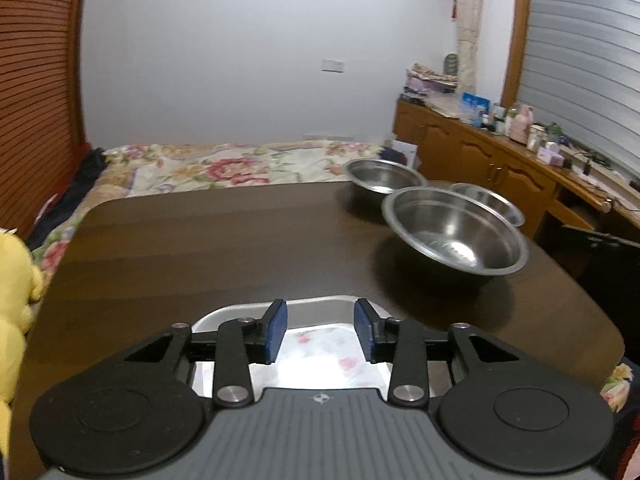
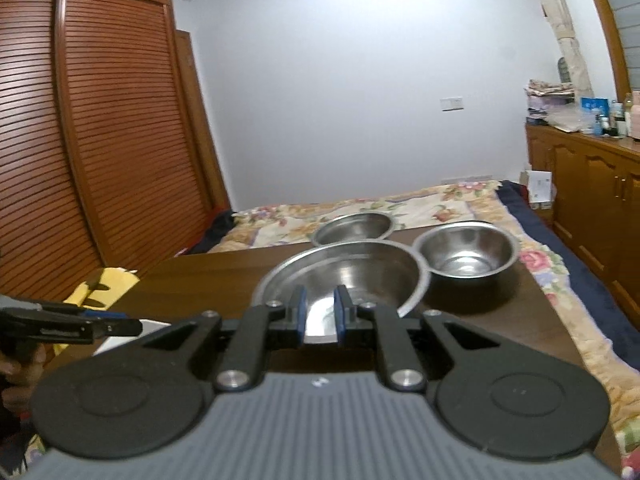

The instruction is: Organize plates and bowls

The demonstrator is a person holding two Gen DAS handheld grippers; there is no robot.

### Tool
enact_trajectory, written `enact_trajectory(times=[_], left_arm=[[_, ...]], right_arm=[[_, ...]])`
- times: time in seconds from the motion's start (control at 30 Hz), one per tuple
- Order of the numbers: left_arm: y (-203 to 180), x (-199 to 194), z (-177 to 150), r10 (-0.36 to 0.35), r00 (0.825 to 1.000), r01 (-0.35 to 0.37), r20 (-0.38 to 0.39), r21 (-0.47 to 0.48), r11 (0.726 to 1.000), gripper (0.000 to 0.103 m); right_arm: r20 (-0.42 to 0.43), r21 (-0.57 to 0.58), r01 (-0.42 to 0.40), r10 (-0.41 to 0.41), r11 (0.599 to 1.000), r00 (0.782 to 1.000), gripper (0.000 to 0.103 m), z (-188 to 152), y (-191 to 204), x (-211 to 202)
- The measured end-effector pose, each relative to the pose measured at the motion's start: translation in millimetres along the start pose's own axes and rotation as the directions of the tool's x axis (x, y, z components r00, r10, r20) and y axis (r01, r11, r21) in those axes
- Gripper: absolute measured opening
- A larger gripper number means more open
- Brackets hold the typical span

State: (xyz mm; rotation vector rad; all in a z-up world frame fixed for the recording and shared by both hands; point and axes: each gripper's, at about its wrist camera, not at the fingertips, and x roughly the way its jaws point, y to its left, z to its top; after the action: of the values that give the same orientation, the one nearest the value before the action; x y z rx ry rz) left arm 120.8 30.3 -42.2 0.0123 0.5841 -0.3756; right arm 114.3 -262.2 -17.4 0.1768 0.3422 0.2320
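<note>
**Steel bowl held at its near rim, two smaller bowls beyond it**

Steel is the material of all three bowls on the dark wooden table (image 1: pixel 200 240). I take the large bowl (image 2: pixel 352 276) as the landmark. The right gripper (image 2: pixel 320 312) has its two blue pads (image 2: pixel 301 312) narrowed on the near rim of this bowl; a strip of the rim shows between them, so I judge it is gripping the bowl by this edge. In the left wrist view the large bowl seems tilted and perhaps lifted a little above its shadow, but I cannot say this for sure.

Behind the large bowl, a little to its left, stands the far bowl (image 2: pixel 354 226) at the table edge near the bed (image 2: pixel 440 204). Behind it to the right stands the small deep bowl (image 2: pixel 466 254), very near the large bowl's rim; I cannot tell if they touch.

The left gripper (image 1: pixel 320 330) is well apart, to the left of the large bowl. Its jaws stand wide open, holding nothing, above a rectangular metal tray (image 1: pixel 320 306) that lies just under it.

The right hand is clearly the nearer one to all bowls. For nesting, I think the held bowl must stay the lowest one, as the other two are smaller; each lies straight ahead of the right gripper, beyond the held rim.
</note>
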Motion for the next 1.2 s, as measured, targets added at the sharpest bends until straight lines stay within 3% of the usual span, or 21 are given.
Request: enact_trajectory(times=[0.1, 0.13, 0.6, 1.2], left_arm=[[-13, 9, 8, -0.027, 1.0, 0.027, 0.008, 0.018, 0.999, 0.044], [-17, 13, 11, -0.033, 0.999, 0.033, 0.008, 0.021, 0.999, 0.044], [-41, 63, 37, -0.053, 0.999, 0.053, 0.007, 0.009, 0.999, 0.044], [-58, 112, 45, -0.067, 0.996, 0.066, -0.067, -0.018, 0.998, 0.044]], right_arm=[[0.007, -0.006, 0.035, -0.035, 0.999, 0.999, 0.045, -1, -8, 7], [0.01, -0.006, 0.043, -0.043, 0.999, 0.999, 0.048, -1, -10, 9], [-0.017, 0.014, 0.116, -0.116, 0.993, 0.993, 0.05, -3, -39, 49], [-0.083, 0.118, 0.098, -0.088, 0.988, 0.993, 0.05, -4, -59, 69]])
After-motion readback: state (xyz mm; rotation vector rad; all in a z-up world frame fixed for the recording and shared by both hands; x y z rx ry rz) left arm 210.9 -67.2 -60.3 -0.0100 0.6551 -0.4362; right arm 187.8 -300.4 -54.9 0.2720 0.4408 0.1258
